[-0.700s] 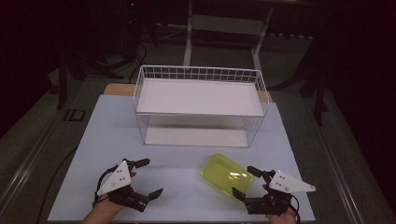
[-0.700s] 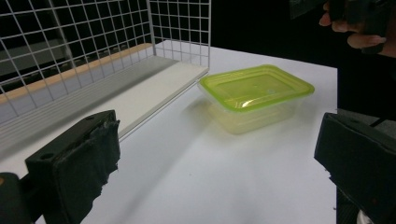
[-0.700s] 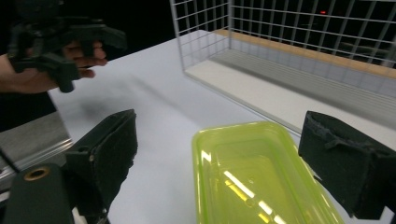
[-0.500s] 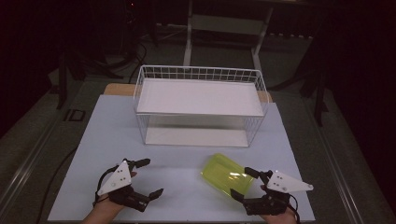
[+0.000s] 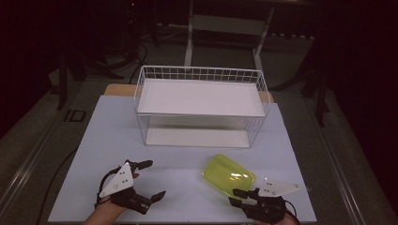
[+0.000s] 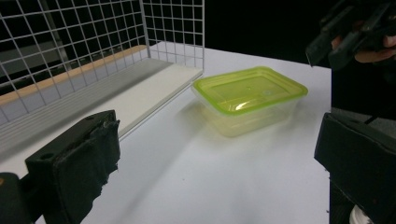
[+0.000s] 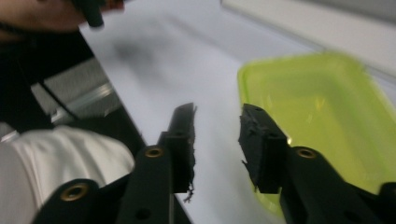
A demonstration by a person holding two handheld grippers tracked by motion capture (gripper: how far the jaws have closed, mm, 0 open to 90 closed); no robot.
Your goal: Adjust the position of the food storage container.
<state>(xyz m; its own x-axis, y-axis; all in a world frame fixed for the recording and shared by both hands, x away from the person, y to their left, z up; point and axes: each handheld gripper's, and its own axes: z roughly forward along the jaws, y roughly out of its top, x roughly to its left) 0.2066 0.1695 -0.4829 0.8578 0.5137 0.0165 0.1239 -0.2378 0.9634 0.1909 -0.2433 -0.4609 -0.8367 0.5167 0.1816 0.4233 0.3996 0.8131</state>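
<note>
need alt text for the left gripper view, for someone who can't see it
A yellow-green lidded container sits on a white table, beside the corner of a white wire basket at upper left. The left gripper's two black jaws stand wide apart in the foreground with nothing between them. The right gripper, held in a hand, shows at upper right.

No legible text, label, brand, number or sign appears in any view. The lid of the yellow-green container (image 6: 250, 91), lying on the tabletop (image 5: 187, 159) just in front of the wire basket (image 5: 202, 75), carries a small raised mark near its middle, too faint to read. A dark rectangular patch (image 5: 74, 116) on the floor, left of the wire basket, shows no readable characters.
</note>
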